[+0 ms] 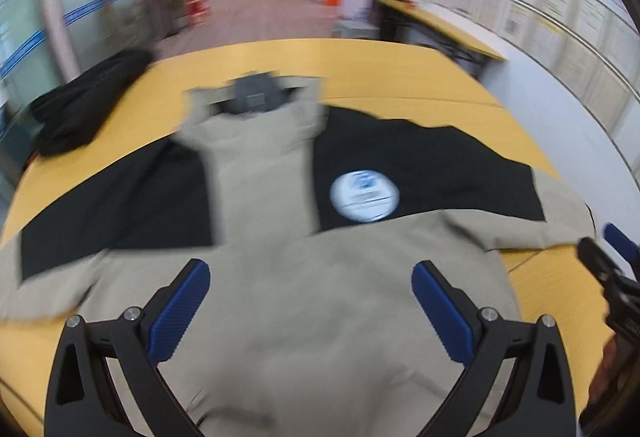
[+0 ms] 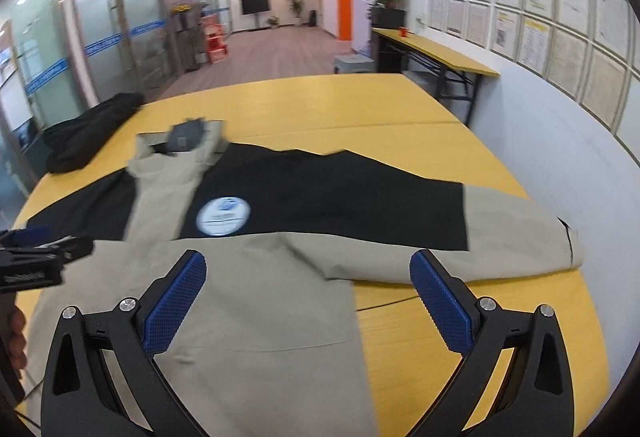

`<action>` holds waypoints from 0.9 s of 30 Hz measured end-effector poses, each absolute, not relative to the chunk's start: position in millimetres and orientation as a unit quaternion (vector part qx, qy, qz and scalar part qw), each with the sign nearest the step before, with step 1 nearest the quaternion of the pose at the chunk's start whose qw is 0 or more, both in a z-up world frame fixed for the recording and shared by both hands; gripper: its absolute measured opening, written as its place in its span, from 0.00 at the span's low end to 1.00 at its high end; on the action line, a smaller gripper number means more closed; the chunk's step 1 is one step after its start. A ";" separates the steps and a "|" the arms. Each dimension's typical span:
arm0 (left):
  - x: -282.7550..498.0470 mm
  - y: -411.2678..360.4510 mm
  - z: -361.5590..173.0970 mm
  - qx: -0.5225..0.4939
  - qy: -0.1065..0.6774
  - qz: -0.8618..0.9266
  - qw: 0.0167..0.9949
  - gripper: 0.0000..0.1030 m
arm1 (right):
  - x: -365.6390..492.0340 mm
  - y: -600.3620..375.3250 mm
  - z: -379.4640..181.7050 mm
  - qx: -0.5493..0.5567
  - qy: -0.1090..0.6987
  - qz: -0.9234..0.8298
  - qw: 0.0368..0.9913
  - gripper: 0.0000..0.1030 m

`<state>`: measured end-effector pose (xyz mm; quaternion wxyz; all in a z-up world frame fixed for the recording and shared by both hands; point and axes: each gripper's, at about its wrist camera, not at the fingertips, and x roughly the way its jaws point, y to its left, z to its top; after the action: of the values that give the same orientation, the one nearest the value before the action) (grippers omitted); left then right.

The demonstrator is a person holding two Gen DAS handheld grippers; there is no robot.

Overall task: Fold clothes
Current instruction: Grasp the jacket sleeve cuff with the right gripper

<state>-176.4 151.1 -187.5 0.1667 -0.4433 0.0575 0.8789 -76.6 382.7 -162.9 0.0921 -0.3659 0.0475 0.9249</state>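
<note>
Since the jacket (image 2: 256, 309) lies spread face-up across the yellow bench (image 2: 320, 105), collar (image 2: 180, 141) away from the person and hem nearest, both sleeves reaching out to the sides, no fold looks begun. It is tan with a black band over chest and upper sleeves, and a round white badge (image 2: 223, 216) sits on the chest.

Both tools hover above the lower body of the jacket, neither touching cloth. The left tool (image 1: 310, 295) has its blue pads spread wide with nothing between them; the right tool (image 2: 308, 287) is likewise spread and empty, placed over the hem-side edge near the sleeve (image 2: 516, 233) on that side.

By its look, the cloth is a soft, fairly thick woven fabric: light enough to lift by one pinch, limp enough to sag and drag, and unlikely to slip from ridged pads. Nothing about it seems fragile. Good places to take hold are probably the cuff or outer sleeve edge, and the shoulder seam, so a sleeve can be carried across the chest; pinching one layer only may let the rest trail.

A dark bundle of cloth (image 2: 88, 133) lies apart at the far left corner of the bench.
</note>
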 end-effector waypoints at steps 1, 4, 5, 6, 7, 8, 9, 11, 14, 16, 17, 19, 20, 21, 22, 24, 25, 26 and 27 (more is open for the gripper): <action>-184.3 167.1 -196.7 -0.437 0.065 0.877 0.187 1.00 | -80.7 401.9 -175.5 -0.372 0.045 0.921 0.109 1.00; -208.7 230.5 -231.3 -0.412 0.103 0.866 0.263 1.00 | -85.9 469.7 -211.8 -0.379 0.037 0.909 0.172 1.00; -214.6 249.1 -240.6 -0.404 0.114 0.863 0.281 1.00 | -85.4 492.5 -222.1 -0.377 0.036 0.905 0.192 1.00; -220.5 267.7 -249.9 -0.397 0.124 0.859 0.299 1.00 | -82.9 518.9 -233.8 -0.379 0.038 0.900 0.213 1.00; -226.1 286.8 -258.3 -0.392 0.132 0.854 0.316 1.00 | -80.8 540.8 -243.6 -0.384 0.041 0.893 0.231 1.00; -231.6 305.8 -266.6 -0.388 0.139 0.848 0.333 1.00 | -78.0 561.2 -251.1 -0.388 0.050 0.887 0.244 1.00; -234.8 320.7 -271.8 -0.382 0.143 0.844 0.348 1.00 | -75.1 581.4 -258.3 -0.391 0.061 0.882 0.257 1.00; -239.4 346.0 -280.2 -0.372 0.155 0.836 0.371 1.00 | -70.5 617.9 -270.9 -0.398 0.077 0.870 0.282 1.00; -245.8 372.8 -289.9 -0.371 0.180 0.823 0.390 1.00 | -67.1 662.6 -284.2 -0.407 0.095 0.851 0.318 1.00; -248.6 384.5 -294.7 -0.368 0.195 0.817 0.400 1.00 | -68.7 686.5 -289.8 -0.414 0.115 0.838 0.337 1.00; -248.5 387.7 -297.7 -0.369 0.201 0.813 0.403 1.00 | -70.8 696.7 -293.0 -0.422 0.126 0.830 0.343 1.00; -248.3 393.9 -303.7 -0.372 0.211 0.806 0.409 1.00 | -75.8 710.2 -296.2 -0.426 0.139 0.824 0.346 1.00; -248.2 397.1 -306.7 -0.374 0.217 0.802 0.411 1.00 | -77.7 715.3 -296.0 -0.424 0.145 0.823 0.349 1.00; -247.8 399.4 -310.4 -0.380 0.223 0.798 0.411 1.00 | -79.6 720.4 -295.8 -0.421 0.150 0.822 0.352 1.00; -248.1 400.9 -312.5 -0.384 0.228 0.796 0.409 1.00 | -80.9 725.5 -296.3 -0.419 0.163 0.821 0.352 0.99; -249.1 400.6 -313.5 -0.387 0.227 0.794 0.410 1.00 | -82.0 732.4 -296.3 -0.411 0.184 0.817 0.360 0.95; -249.9 400.7 -314.3 -0.390 0.226 0.793 0.410 1.00 | -82.6 734.2 -295.5 -0.408 0.187 0.815 0.367 0.89; -250.6 400.9 -315.0 -0.392 0.225 0.792 0.410 1.00 | -83.4 734.5 -294.4 -0.405 0.187 0.816 0.368 0.83; -246.9 403.8 -314.4 -0.395 0.225 0.790 0.411 1.00 | -84.2 733.8 -292.9 -0.400 0.188 0.820 0.365 0.78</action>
<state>-246.9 403.8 -314.4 0.4109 -0.3952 0.2245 0.7903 -84.2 733.8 -292.9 0.3648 -0.3999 0.1881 0.8195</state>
